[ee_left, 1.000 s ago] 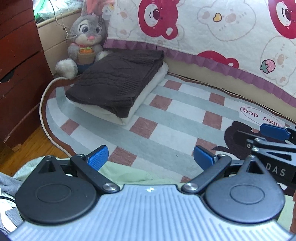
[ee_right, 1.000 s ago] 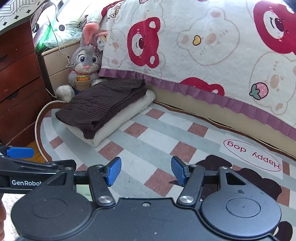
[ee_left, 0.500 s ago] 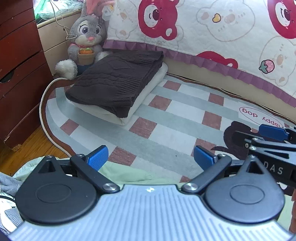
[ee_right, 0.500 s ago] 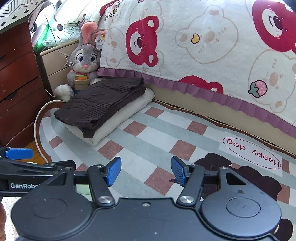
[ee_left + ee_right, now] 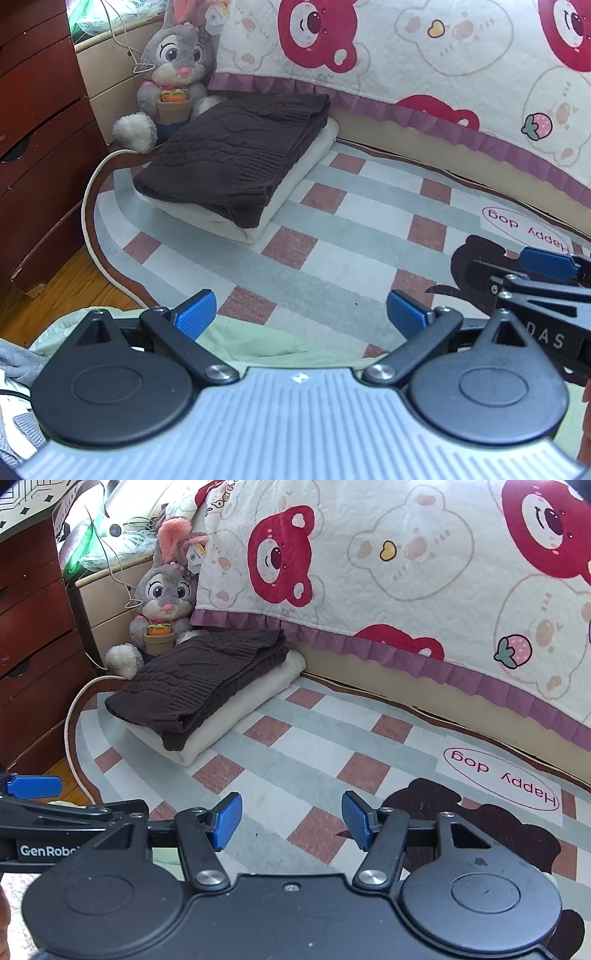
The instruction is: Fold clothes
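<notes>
With both the left gripper (image 5: pixel 298 313) and the right gripper (image 5: pixel 291 819) spread and empty, the pale green garment (image 5: pixel 255 341) bunched at the frame's bottom could snag or drag the folded stack (image 5: pixel 236 173) at upper left.

Bare checked rug (image 5: pixel 317 746) lies open straight ahead of both spread claws; folded brown sweater (image 5: pixel 236 162) on cream stack blocks far left, plush rabbit (image 5: pixel 173 70) behind it, dresser (image 5: pixel 33 147) walls left, bed quilt (image 5: pixel 424 572) closes far side.
</notes>
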Tool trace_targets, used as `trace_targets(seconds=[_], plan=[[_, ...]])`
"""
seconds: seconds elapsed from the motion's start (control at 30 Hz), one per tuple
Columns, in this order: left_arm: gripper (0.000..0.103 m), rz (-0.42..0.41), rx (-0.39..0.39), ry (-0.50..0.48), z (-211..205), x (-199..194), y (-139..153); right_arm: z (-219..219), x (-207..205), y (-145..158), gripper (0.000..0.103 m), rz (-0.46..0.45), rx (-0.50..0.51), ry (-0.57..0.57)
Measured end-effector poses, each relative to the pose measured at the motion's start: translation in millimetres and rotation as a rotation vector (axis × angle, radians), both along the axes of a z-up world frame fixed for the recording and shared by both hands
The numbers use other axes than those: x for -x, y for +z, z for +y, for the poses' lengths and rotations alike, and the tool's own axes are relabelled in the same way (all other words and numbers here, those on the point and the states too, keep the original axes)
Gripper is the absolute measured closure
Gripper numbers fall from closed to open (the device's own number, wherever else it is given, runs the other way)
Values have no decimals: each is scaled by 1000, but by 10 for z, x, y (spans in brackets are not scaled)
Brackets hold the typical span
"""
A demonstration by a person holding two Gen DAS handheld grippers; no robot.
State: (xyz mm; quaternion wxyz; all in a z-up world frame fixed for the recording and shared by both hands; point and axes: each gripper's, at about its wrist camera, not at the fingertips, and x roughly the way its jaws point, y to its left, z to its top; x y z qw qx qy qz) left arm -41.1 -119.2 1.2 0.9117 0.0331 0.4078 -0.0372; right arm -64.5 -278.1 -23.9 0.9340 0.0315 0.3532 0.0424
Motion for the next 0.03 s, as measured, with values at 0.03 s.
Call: trace_targets(seconds=[0.03], plan=[[3,6,-2,1,1,-3,-1,3,-2,-2,38,2,2,0]])
